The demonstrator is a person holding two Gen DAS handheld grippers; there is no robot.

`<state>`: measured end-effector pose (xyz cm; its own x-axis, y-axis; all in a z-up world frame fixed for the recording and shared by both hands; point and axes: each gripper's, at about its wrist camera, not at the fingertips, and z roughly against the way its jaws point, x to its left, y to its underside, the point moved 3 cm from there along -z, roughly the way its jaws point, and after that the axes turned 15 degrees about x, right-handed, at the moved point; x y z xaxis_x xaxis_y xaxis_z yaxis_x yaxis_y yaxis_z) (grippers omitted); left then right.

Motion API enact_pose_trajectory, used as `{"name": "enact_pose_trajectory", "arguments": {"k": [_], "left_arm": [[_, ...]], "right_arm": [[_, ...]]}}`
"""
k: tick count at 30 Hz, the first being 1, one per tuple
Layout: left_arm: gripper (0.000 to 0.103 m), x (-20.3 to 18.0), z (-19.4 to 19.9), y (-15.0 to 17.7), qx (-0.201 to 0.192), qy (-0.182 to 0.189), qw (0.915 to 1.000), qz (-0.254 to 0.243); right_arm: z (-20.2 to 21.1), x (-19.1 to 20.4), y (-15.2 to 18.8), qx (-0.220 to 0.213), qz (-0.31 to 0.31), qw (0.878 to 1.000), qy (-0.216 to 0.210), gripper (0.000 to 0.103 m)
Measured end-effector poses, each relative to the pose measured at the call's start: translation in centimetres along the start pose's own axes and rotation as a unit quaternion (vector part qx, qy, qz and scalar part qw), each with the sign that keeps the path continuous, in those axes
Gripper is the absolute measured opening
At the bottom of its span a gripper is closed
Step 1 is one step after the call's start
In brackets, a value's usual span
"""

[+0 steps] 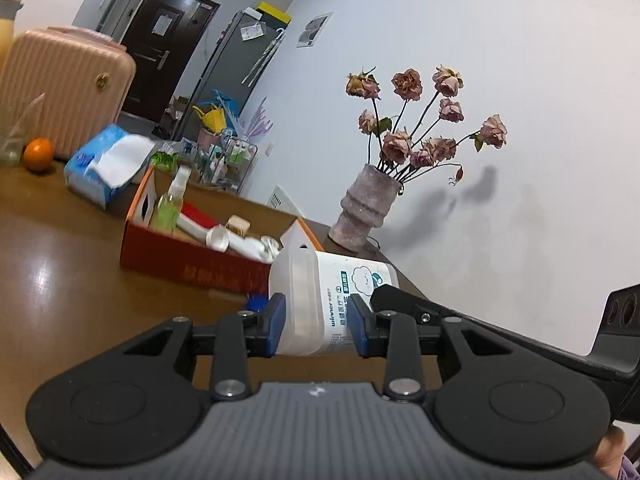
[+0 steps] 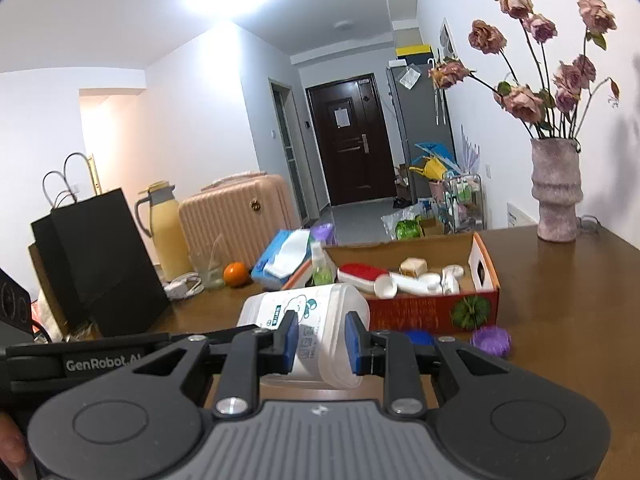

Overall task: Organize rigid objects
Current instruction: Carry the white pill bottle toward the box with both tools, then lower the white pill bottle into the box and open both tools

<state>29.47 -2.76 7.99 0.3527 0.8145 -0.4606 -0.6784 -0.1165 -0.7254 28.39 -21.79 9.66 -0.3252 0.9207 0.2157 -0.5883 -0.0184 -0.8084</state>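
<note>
A translucent white plastic bottle [image 1: 320, 300] with a printed label is held above the brown table, lying on its side. My left gripper [image 1: 316, 326] is shut on one end of it. My right gripper [image 2: 320, 344] is shut on the other end of the same bottle [image 2: 316, 320]. Behind it stands an orange cardboard box [image 1: 192, 268] holding a green spray bottle [image 1: 168, 208], a red brush [image 2: 358, 272] and several white items. The box also shows in the right wrist view [image 2: 420, 312].
A purple cap [image 2: 491, 340] and a blue cap [image 2: 419, 337] lie in front of the box. A vase of dried roses [image 1: 366, 208] stands near the wall. A tissue pack [image 1: 104, 164], an orange [image 1: 38, 154], a black bag [image 2: 96, 256] and a thermos [image 2: 168, 232] stand at the table's far side.
</note>
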Motion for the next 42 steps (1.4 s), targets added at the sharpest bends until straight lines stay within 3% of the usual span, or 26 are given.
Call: {"name": "enact_pose_trajectory", "arguments": {"k": [7,15,24,26,29,32,37,42], "left_arm": [[0.034,2.0,-3.2,-5.2,0.011,-0.006,0.9997,-0.021],[0.034,6.4,-9.2,-10.2,0.041,-0.023,0.9985,-0.027],[0.037,11.7,-17.5,-12.8,0.102,-0.029,0.9942,-0.014],[0.039,12.4,-18.5,-13.1,0.110,-0.032,0.9929,-0.033],[0.049,13.2,-18.9,-13.9,0.094,-0.040,0.9931,-0.057],[0.050,13.9,-19.7,-14.6,0.089,-0.056,0.9911,-0.082],[0.050,15.0,-20.9,-15.1,0.108,-0.053,0.9903,-0.069],[0.050,14.1,-20.2,-14.6,0.106,-0.051,0.9901,-0.077]], "right_arm": [[-4.7,-1.5,-5.2,-0.004,-0.002,1.000,-0.004,0.025],[-12.9,-4.1,-9.3,0.023,-0.016,1.000,-0.009,0.025],[-23.0,-8.4,-10.5,0.086,-0.056,0.995,-0.010,0.026],[-24.6,-9.4,-10.0,0.094,-0.076,0.993,-0.020,0.028],[-26.1,-10.0,-9.0,0.089,-0.087,0.992,-0.013,0.030],[-27.2,-10.1,-8.1,0.106,-0.068,0.992,0.005,0.034],[-26.5,-9.5,-8.2,0.084,-0.037,0.995,0.027,0.034],[-25.9,-9.0,-8.6,0.079,-0.041,0.996,0.020,0.034]]}}
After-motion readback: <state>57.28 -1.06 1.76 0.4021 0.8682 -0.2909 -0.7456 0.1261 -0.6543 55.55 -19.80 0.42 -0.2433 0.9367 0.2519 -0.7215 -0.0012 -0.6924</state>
